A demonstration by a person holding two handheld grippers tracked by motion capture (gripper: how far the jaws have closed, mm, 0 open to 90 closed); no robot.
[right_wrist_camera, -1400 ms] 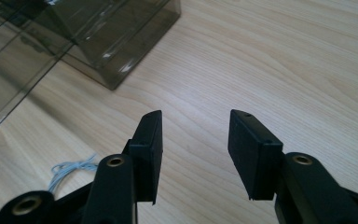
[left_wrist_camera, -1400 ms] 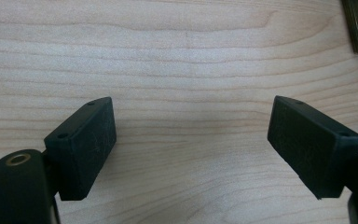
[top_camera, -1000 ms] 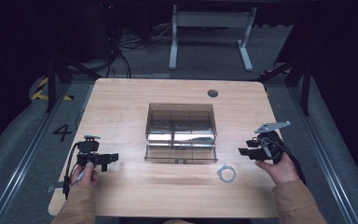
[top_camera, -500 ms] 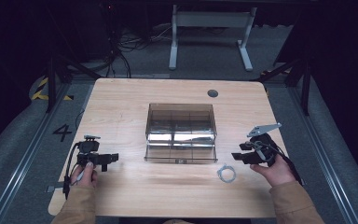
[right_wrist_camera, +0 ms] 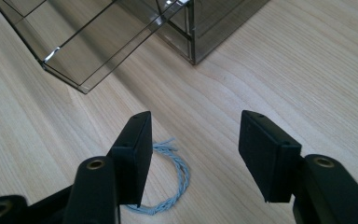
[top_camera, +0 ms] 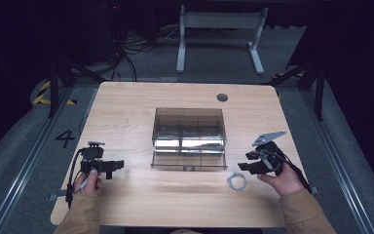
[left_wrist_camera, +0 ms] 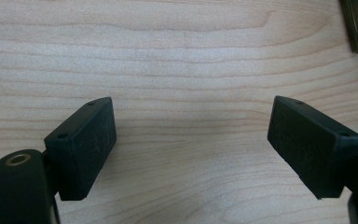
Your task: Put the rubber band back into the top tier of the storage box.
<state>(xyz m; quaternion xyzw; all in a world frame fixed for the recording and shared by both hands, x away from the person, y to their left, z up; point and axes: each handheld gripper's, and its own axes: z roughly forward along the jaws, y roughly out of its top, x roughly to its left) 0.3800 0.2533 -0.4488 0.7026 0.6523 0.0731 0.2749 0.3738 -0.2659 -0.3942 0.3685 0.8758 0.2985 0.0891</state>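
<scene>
From above, the right tool (top_camera: 251,163) is hovering open just beside the cord loop (top_camera: 236,181) lying on the worktop (top_camera: 126,112) near the box (top_camera: 189,139), its jaws having just been opening, empty; the left tool (left_wrist_camera: 191,140) is gaping over bare wood; the right gripper view is showing the loop (right_wrist_camera: 170,179) by its left jaw.

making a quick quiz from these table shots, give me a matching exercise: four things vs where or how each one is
Things:
1. braided ring
2. clear box
3. left tongs
4. right tongs

Places or states:
A. middle of the table, drawer pulled out
B. open over bare wood at the left
C. lying flat near the box's front right corner
D. open, just been opening, above the ring

Pairs: 1-C, 2-A, 3-B, 4-D
</scene>
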